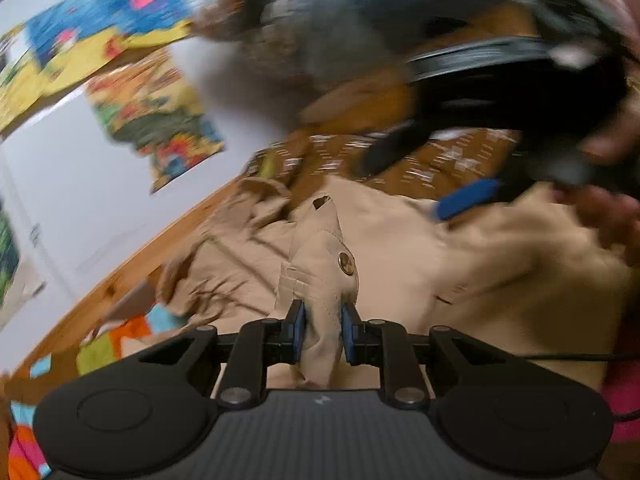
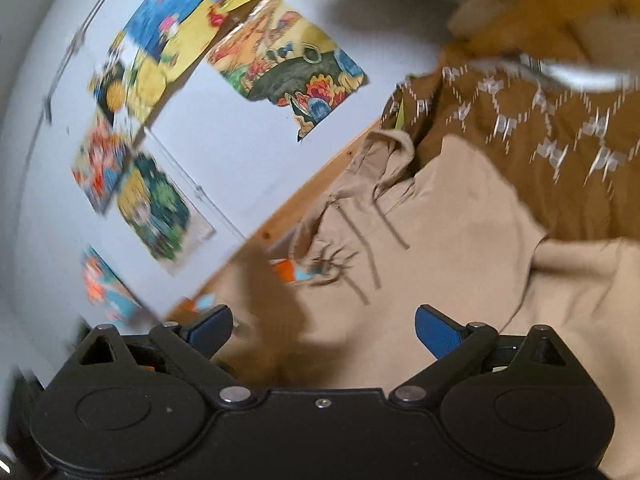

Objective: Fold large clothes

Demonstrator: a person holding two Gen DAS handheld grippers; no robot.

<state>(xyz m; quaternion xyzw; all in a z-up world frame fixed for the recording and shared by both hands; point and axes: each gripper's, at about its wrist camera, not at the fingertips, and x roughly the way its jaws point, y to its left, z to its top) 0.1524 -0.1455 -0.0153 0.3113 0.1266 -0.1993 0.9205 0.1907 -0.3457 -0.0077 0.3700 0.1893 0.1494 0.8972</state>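
A beige hoodie (image 2: 440, 248) lies spread on a bed, its hood and drawstrings toward the wall. In the left wrist view the same beige garment (image 1: 460, 264) is bunched, with a metal snap showing. My left gripper (image 1: 323, 334) is shut on a fold of this beige fabric. My right gripper (image 2: 324, 330) is open and empty, hovering above the hoodie's body. The right gripper also shows blurred in the left wrist view (image 1: 472, 200), above the garment at the right.
A brown patterned blanket (image 2: 540, 128) lies beyond the hoodie. A colourful quilt (image 1: 116, 340) shows by the wooden bed rail (image 1: 132, 268). A white wall with bright posters (image 2: 288, 60) runs along the left. Blurred clothes pile up at the top.
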